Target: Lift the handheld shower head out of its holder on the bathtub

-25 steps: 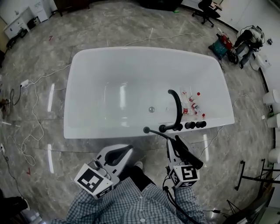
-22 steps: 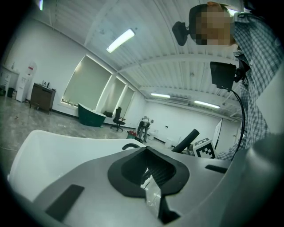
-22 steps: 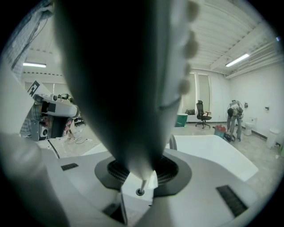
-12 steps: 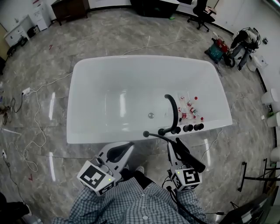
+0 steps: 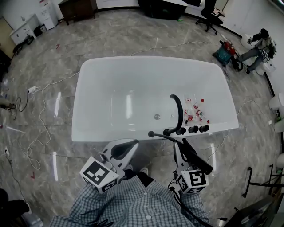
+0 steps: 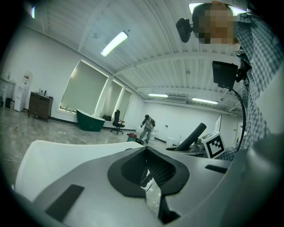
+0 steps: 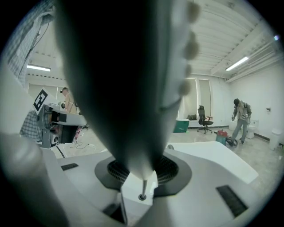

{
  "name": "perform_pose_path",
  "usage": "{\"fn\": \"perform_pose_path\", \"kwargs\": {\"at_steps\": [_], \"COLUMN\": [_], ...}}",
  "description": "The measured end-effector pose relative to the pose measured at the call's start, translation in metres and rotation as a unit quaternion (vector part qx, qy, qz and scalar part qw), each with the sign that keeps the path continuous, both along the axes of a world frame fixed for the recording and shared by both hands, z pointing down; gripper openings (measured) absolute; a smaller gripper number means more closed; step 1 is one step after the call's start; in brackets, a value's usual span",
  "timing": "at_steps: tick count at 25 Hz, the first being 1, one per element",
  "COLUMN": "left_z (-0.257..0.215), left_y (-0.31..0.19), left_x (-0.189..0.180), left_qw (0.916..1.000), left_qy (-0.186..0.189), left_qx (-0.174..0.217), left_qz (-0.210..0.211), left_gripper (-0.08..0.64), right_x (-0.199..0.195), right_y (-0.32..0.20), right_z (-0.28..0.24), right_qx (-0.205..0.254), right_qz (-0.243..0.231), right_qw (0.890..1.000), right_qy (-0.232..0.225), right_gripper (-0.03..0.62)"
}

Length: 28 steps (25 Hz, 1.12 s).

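Note:
The black handheld shower head lies slanted across my right gripper, below the near rim of the white bathtub. Its black hose curves back to a small fitting on that rim. In the right gripper view the dark shower head fills the space between the jaws, which are shut on it. My left gripper hovers to the left of it, just outside the tub's near wall. Its jaws meet with nothing between them. The left gripper view shows the shower head off to the right.
A black curved faucet and round knobs stand on the tub's near rim. Several small bottles lie inside the tub. Cables trail over the marble floor at the left. An office chair and a person are far right.
Both grippers have risen a little, the right one still carrying the shower head. The head camera has shifted, so the tub sits slightly lower in view.

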<state>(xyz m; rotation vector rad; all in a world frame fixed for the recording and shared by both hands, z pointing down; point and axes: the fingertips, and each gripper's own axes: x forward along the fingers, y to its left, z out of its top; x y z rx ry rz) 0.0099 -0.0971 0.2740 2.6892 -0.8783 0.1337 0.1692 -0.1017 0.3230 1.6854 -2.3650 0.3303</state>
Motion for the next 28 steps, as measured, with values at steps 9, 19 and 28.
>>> {"fn": "perform_pose_path", "kwargs": {"at_steps": [9, 19, 28], "left_z": [-0.007, -0.008, -0.014], "left_y": [0.008, 0.008, -0.002], "left_x": [0.005, -0.011, -0.016], "left_qw": [0.9999, 0.9997, 0.9995], "left_qy": [0.012, 0.012, 0.011], "left_qx": [-0.006, 0.001, 0.007], "left_qz": [-0.003, -0.022, -0.029], "left_gripper": [0.006, 0.006, 0.006], "right_x": [0.009, 0.015, 0.002], "right_y": [0.003, 0.009, -0.001], "right_z": [-0.015, -0.017, -0.042], "right_qx": [0.010, 0.017, 0.038], "right_qz": [0.003, 0.004, -0.012], "right_qw": [1.000, 1.000, 0.999], "right_qy": [0.005, -0.009, 0.015], "right_gripper": [0.126, 0.126, 0.126]}}
